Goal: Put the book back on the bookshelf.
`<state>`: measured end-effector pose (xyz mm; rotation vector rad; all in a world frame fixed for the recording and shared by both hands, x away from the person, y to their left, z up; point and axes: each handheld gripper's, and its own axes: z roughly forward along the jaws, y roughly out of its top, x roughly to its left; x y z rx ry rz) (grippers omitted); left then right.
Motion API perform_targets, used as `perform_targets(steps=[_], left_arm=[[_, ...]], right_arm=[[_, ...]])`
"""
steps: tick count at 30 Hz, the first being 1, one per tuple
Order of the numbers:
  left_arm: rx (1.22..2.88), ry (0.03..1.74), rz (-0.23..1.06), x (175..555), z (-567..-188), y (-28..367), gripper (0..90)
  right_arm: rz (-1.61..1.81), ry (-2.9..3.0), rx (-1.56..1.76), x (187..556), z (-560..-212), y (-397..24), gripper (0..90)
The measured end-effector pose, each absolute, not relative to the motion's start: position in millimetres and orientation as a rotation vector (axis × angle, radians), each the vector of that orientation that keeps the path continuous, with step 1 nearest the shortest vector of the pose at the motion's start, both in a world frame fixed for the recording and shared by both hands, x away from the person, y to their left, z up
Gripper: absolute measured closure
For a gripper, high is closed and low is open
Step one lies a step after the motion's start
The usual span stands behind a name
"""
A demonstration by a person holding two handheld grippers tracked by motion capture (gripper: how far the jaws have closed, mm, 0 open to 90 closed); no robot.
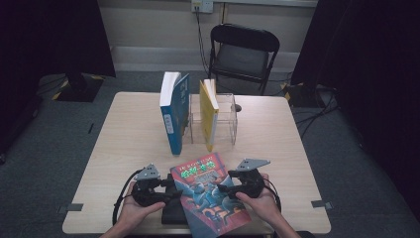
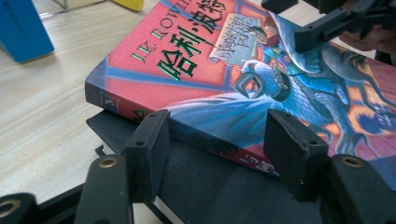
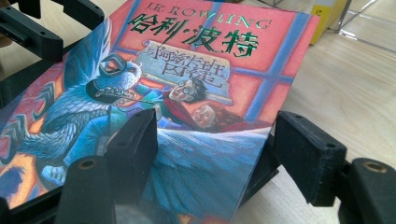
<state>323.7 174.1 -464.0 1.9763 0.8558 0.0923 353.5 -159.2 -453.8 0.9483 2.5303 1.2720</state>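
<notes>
From the high view, the red-covered book [image 1: 210, 196] lies flat at the near edge of the table [image 1: 124, 144], partly resting on a black block [image 1: 173, 214] under its left half. Its long axis runs from near-right to far-left, a little askew. The left gripper [image 1: 171, 191] sits at the book's left long edge and the right gripper [image 1: 225, 189] lies over the cover toward its right side, so the book is between the two hands, about equally near to each. Farther off stand a blue book [image 1: 174, 111] and a yellow book [image 1: 209, 111] upright at a clear plastic rack [image 1: 229, 119].

In the left gripper view, the spine of the book [image 2: 196, 135] runs across just ahead of the jaws, lying over the black block [image 2: 210, 186]. The jaws stand apart with the spine in front of the gap and no pad pressing on it. The right gripper [image 2: 299, 23] shows at the far corner.

In the right gripper view, the book's [image 3: 205, 93] near right corner sits between the jaws. The left-hand pad appears to rest on the cover, though the angle is too shallow to be sure, and the other pad stands clear of the page edge, so this gripper is open too. To take hold, either hand would have to straddle the book's thickness at its own edge.
</notes>
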Motion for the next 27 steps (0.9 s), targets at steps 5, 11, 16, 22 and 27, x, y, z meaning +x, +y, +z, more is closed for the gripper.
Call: perform_targets(steps=[5,11,16,22,27], left_arm=[[2.0,0.856,0.147,326,-462,168,37.5],[2.023,0.857,0.16,337,-461,162,33.8],[2.035,0.853,0.184,352,-461,157,30.9],[2.005,0.875,0.182,358,-463,155,28.7],[1.988,0.887,0.169,358,-465,157,28.7]], right_arm=[[1.274,2.526,0.999,353,-455,-160,31.7],[1.204,2.488,1.037,346,-451,-154,31.0],[1.161,2.471,0.999,344,-448,-148,30.1],[1.208,2.438,0.979,339,-452,-151,30.2],[1.241,2.449,1.005,344,-455,-153,24.0]])
